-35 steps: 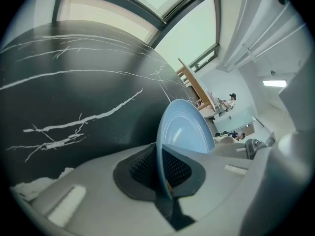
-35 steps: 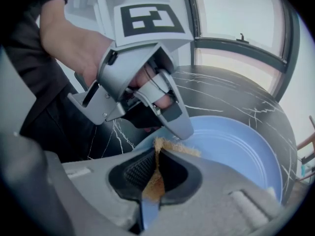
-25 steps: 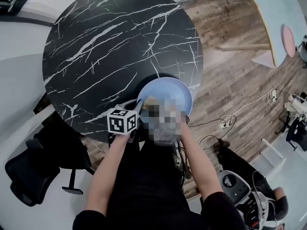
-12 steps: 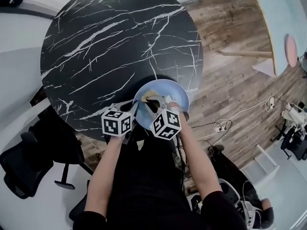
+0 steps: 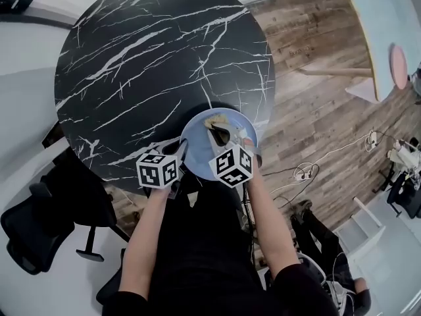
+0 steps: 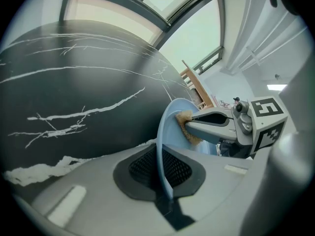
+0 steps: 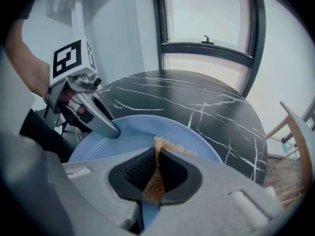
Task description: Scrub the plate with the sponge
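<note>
A light blue plate (image 5: 230,125) stands tilted at the near edge of the round black marble table (image 5: 145,64). My left gripper (image 5: 180,151) is shut on the plate's near-left rim, and the rim (image 6: 165,156) runs edge-on between its pads. A tan sponge (image 7: 170,145) is pinched in my right gripper (image 7: 156,167), which is shut on it. The sponge (image 5: 214,120) presses against the plate's face. In the left gripper view the right gripper (image 6: 216,124) holds the sponge (image 6: 187,128) to the plate (image 6: 172,122). The left gripper (image 7: 93,109) shows at the plate (image 7: 123,141) in the right gripper view.
A black office chair (image 5: 39,222) stands to the left, below the table's edge. Wood floor with cables (image 5: 309,170) lies to the right. A pale wooden table's edge (image 5: 375,31) is at the upper right. The person's legs are just under the plate.
The right gripper has slid the sponge across the plate's face, away from the near rim, and has rolled. The left gripper has kept its hold on the rim in place.
</note>
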